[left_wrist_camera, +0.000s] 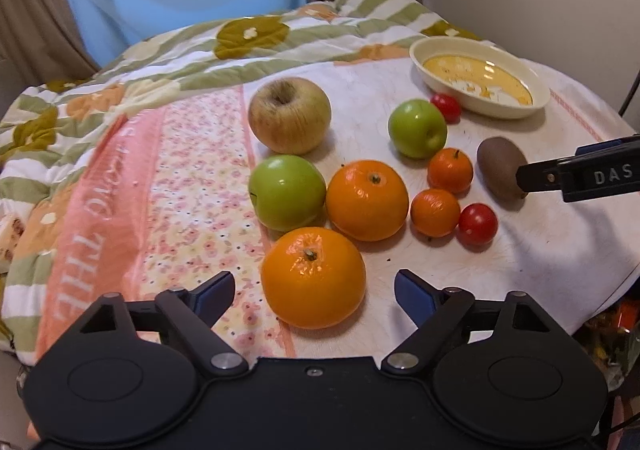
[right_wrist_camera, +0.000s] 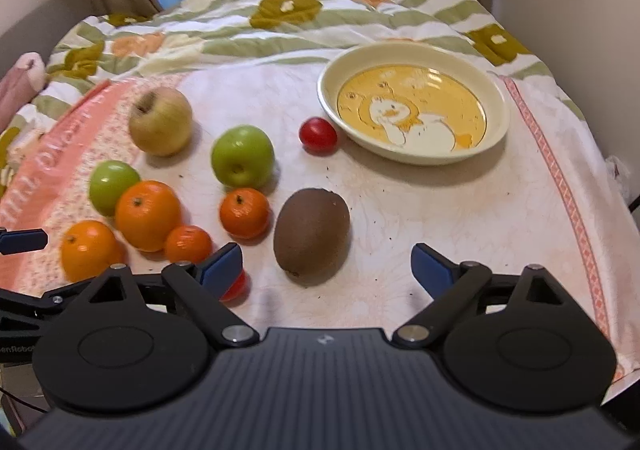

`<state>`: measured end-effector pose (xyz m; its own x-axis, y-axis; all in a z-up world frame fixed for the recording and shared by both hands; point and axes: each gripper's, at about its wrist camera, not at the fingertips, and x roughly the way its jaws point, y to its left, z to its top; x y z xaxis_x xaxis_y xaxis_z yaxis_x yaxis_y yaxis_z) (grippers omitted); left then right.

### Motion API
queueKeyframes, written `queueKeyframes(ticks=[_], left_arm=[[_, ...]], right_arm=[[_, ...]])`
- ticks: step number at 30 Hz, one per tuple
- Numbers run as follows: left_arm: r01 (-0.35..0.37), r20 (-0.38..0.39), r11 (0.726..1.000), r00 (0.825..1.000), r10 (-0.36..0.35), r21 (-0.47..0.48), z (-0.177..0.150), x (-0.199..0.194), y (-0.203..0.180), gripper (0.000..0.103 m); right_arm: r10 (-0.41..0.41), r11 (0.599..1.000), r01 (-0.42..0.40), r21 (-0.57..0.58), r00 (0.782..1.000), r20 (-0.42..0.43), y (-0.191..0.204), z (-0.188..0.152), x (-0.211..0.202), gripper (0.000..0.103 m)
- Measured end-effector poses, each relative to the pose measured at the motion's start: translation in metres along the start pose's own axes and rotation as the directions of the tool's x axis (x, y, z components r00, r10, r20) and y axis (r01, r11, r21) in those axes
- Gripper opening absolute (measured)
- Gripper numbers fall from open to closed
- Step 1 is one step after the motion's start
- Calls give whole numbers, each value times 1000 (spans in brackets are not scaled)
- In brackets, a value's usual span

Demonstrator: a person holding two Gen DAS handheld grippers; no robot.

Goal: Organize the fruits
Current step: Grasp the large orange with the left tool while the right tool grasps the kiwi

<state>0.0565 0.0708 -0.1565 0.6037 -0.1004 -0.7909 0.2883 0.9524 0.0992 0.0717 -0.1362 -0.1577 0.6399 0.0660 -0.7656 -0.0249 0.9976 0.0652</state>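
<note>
Bowl point(right_wrist_camera: 414, 154) holding no fruit, kiwi point(right_wrist_camera: 311, 236) outside; both claws agape

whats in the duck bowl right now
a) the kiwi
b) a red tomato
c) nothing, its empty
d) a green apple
c: the duck bowl shows only its printed picture inside; the kiwi, the red tomato beside its rim and the green apple all lie on the cloth outside it.
</note>
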Motion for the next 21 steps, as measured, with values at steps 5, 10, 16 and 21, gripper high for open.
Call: queueKeyframes(ticks=[5, 10, 16, 21], left_arm=[[33, -1, 999, 999, -33, 5, 0, 12, 4, 83], [50, -28, 999, 998, -50, 8, 2, 25, 7, 77], [55, -41, 998, 998, -55, -5, 0, 32, 10, 68], [66, -27, 998, 997, -66, 12, -3, 31, 11, 68]], right_arm=[[-43, 999, 43, 11, 999, -13, 3, -1, 23, 101], [-40, 999, 41, 30, 999, -30, 4, 2, 36, 96], [-41, 999, 42, 32, 999, -36, 11, 7, 46, 86], [-58, 998, 59, 19, 997, -44, 15, 8, 52, 77]])
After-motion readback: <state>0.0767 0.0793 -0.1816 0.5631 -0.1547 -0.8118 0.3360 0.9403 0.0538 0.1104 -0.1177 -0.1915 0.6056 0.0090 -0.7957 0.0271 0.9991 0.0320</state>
